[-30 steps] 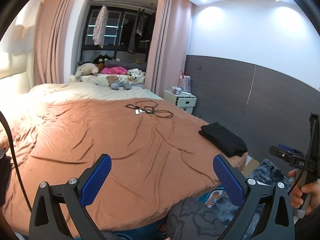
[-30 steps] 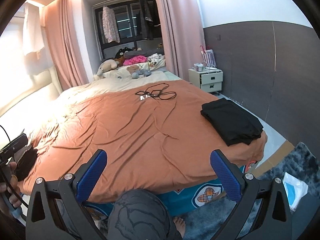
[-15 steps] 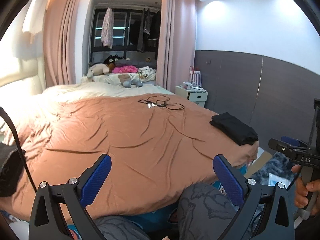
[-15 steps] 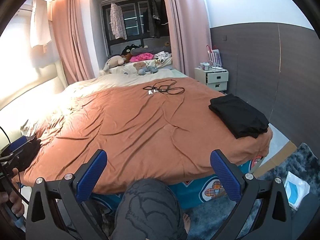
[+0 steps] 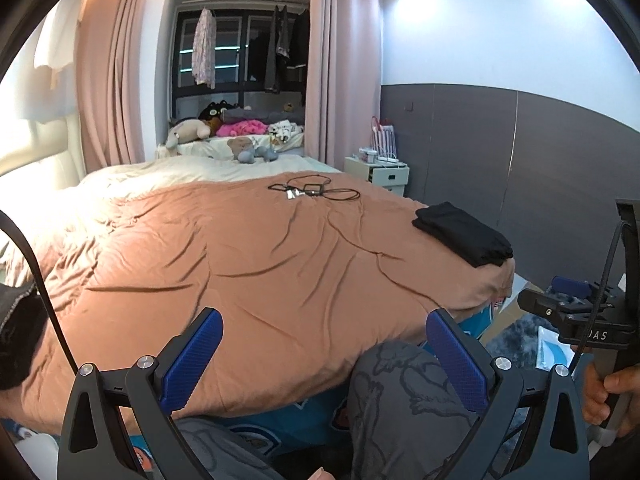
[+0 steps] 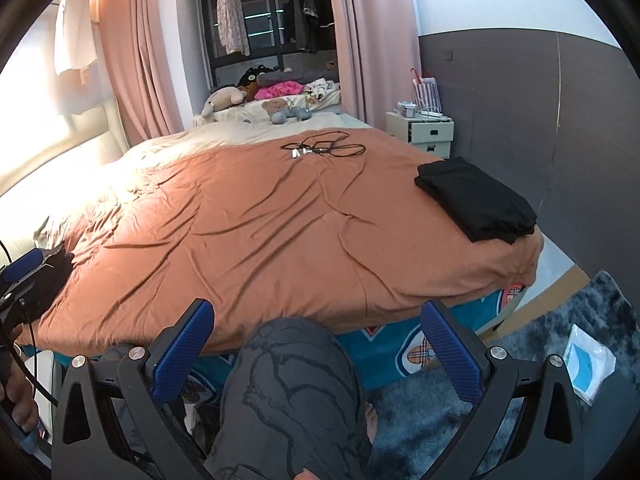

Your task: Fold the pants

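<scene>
Tangled cables [image 5: 316,191] lie on the orange duvet [image 5: 248,264]; stuffed toys [image 5: 192,133] sit beyond.

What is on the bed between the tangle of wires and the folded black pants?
Nothing but bare, wrinkled orange blanket lies between the wires and the folded black pants. The right wrist view shows this best.

Matt black cloth pants [image 6: 476,200] on a wrinkled, soft-sheened orange fabric duvet [image 6: 260,232].
</scene>
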`<action>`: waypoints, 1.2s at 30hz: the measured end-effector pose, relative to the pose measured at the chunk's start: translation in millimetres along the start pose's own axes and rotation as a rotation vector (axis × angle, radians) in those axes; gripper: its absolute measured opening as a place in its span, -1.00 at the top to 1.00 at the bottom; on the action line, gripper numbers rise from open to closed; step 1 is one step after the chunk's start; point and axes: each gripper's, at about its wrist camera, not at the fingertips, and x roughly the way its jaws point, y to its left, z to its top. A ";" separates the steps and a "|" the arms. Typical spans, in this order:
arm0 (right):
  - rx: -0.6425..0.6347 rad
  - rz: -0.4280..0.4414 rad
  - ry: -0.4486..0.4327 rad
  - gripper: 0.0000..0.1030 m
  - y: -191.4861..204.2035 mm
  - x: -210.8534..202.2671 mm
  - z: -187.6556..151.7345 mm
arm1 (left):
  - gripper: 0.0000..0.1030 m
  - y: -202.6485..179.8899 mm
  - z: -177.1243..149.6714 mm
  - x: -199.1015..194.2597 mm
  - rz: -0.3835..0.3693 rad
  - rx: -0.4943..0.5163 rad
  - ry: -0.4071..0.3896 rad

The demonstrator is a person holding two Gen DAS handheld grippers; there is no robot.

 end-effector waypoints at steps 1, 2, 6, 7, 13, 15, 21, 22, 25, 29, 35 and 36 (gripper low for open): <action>0.002 0.002 0.001 -1.00 -0.3 -0.4 -0.4 | -0.99 -0.8 -1.3 0.2 0.003 0.000 0.002; 0.003 0.004 0.002 -1.00 -0.3 -1.1 -0.2 | -0.99 -1.1 -2.4 0.4 0.007 0.001 0.004; -0.004 0.004 0.003 -1.00 -1.6 -4.3 -2.1 | -0.99 -2.7 -3.5 0.1 0.011 -0.004 0.008; -0.005 0.002 0.003 -1.00 -1.8 -5.4 -2.0 | -0.99 -2.7 -4.0 -0.2 0.012 -0.005 0.008; -0.005 0.002 -0.002 -1.00 -1.4 -9.2 -3.3 | -0.99 -0.7 -5.4 -1.0 0.025 -0.011 0.015; -0.007 0.006 -0.003 -1.00 0.4 -10.4 -3.6 | -0.99 0.3 -6.6 -1.8 0.026 -0.017 0.017; -0.013 0.006 -0.006 -1.00 0.8 -10.0 -5.0 | -0.99 4.9 -8.3 -2.2 0.040 -0.032 0.025; -0.013 0.008 -0.006 -1.00 -0.9 -8.6 -4.1 | -0.99 5.8 -8.6 -2.9 0.040 -0.035 0.025; -0.014 0.009 -0.010 -1.00 -1.1 -9.4 -4.2 | -0.99 6.9 -9.4 -5.9 0.049 -0.039 0.019; -0.014 0.014 -0.011 -1.00 -2.2 -10.1 -4.4 | -0.99 7.1 -9.6 -10.1 0.057 -0.040 0.011; -0.017 0.024 -0.010 -1.00 -0.2 -14.9 -2.7 | -0.99 9.9 -9.7 -14.3 0.077 -0.053 0.007; -0.020 0.023 -0.012 -1.00 0.5 -15.6 -2.3 | -0.99 11.1 -9.8 -14.9 0.079 -0.055 0.004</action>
